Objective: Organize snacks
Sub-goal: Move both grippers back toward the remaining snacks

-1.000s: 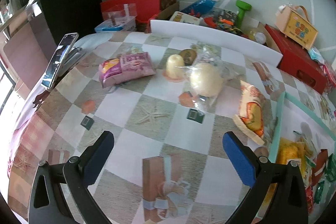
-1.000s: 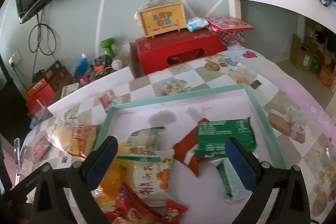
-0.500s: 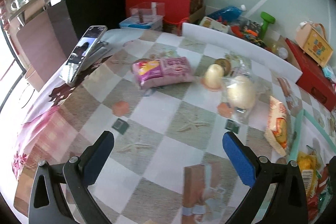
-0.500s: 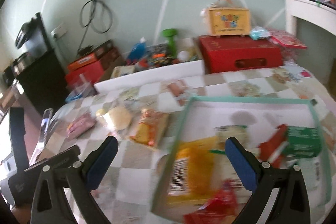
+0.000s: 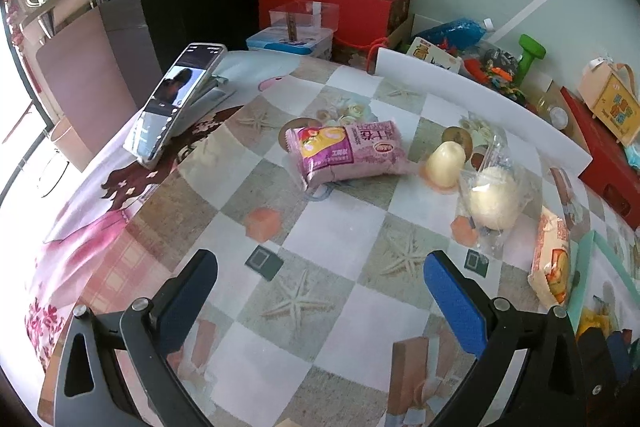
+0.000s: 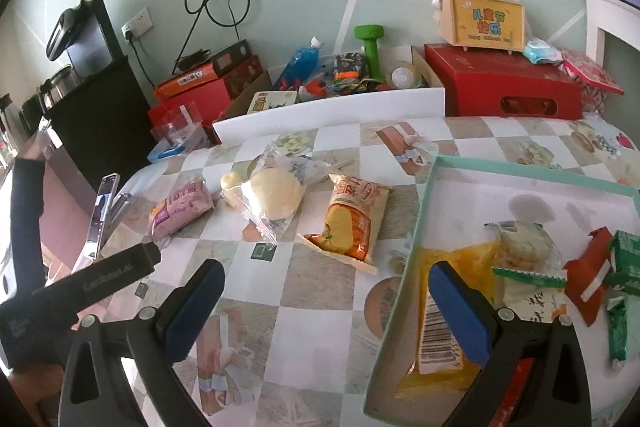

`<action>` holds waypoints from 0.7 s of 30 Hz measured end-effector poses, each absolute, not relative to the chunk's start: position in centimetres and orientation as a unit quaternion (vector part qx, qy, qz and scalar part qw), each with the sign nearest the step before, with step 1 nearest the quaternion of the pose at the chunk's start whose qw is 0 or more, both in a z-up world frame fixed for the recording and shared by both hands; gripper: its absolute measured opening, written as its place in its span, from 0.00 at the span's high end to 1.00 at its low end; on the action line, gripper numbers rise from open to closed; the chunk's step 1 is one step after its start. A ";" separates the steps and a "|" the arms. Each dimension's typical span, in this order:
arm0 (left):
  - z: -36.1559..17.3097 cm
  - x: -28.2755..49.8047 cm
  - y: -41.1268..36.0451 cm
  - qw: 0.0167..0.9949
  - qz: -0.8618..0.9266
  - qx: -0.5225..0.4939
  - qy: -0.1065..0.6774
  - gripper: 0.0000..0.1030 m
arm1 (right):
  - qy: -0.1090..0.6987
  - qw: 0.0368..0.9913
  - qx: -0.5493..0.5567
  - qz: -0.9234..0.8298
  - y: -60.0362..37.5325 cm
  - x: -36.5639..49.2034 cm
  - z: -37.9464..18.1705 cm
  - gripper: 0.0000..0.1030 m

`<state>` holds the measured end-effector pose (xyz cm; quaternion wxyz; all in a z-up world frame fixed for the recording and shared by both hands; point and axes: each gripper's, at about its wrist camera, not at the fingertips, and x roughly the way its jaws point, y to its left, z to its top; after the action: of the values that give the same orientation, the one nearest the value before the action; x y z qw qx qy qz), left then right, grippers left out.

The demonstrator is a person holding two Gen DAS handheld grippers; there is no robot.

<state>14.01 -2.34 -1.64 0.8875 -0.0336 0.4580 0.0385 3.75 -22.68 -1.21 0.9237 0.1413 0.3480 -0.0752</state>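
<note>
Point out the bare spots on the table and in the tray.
Bare: checkered tablecloth between pink snack packet and the left hand-held gripper; teal-rimmed tray's far end. Crowded: around clear-bagged round bun and orange snack bag.

The black tool body [image 6: 108, 277] at the left edge reads roughly "GenRobot.AI"; package print is illegible.

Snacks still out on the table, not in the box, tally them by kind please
Opaque printed packets: 2, the pink packet and the orange packet
Clear-bagged round bun: 1
Small cream jelly cup: 1
Total: 4
</note>
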 end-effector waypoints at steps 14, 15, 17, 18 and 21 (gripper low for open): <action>-2.5 18.2 -3.3 0.879 0.002 -0.033 0.476 0.00 | 0.352 0.916 0.173 -0.083 -23.4 6.9 -2.0 0.00; -2.6 18.7 -3.3 0.878 0.000 -0.034 0.477 0.00 | 0.352 0.915 0.176 -0.085 -23.6 7.1 -2.0 0.00; -2.6 19.3 -3.4 0.879 -0.005 -0.034 0.476 0.00 | 0.347 0.916 0.180 -0.091 -24.1 7.5 -1.8 0.00; -2.5 19.7 -3.5 0.879 -0.009 -0.033 0.475 0.00 | 0.345 0.916 0.182 -0.094 -24.3 7.8 -1.7 0.01; -2.2 21.2 -3.8 0.884 -0.016 -0.024 0.467 0.00 | 0.342 0.916 0.185 -0.100 -24.8 8.7 -1.5 0.03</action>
<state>21.15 -3.79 -2.18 0.8835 -0.0241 0.4675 -0.0159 8.74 -24.75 -1.53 0.9157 0.1850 0.3424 -0.1002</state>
